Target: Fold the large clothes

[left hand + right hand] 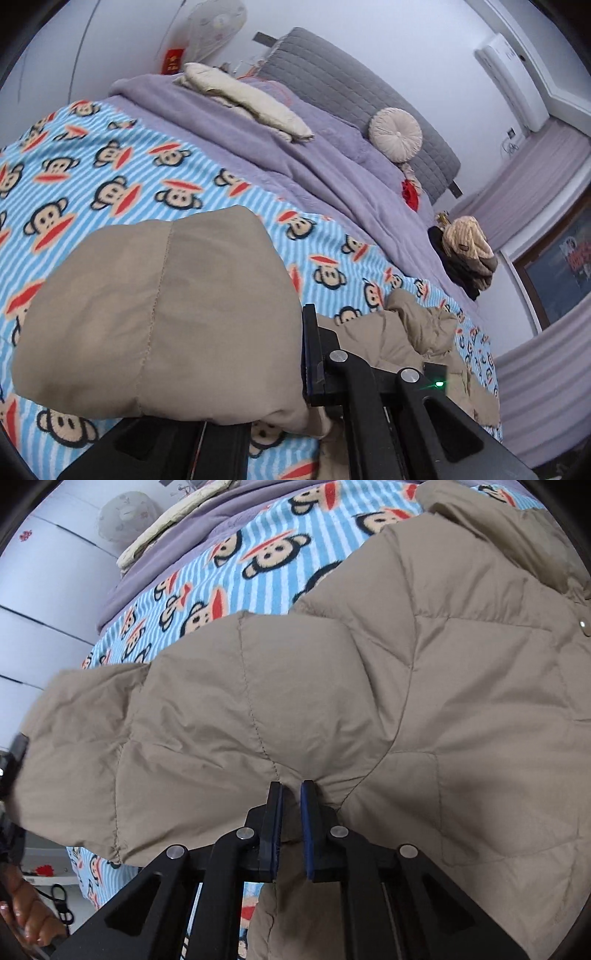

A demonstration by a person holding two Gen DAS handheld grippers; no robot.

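Note:
A large beige quilted jacket [424, 686] lies spread on a bed covered by a blue striped monkey-print blanket [221, 565]. In the right wrist view my right gripper [291, 790] pinches a fold of the jacket near a seam, blue pads pressed on the fabric. In the left wrist view my left gripper [301, 332] is shut on a puffy jacket part [159, 302] raised off the blanket. That fabric drapes over one finger and hides it; only the other finger [310, 347] shows. More of the jacket [417, 332] lies crumpled beyond it.
A purple blanket [229, 129] with a folded cream item [251, 99] lies toward the grey headboard [351, 92], by a round cushion [395, 133]. A pile of clothes [465, 254] sits at the bed's right edge. A person's hand [26, 919] shows at lower left.

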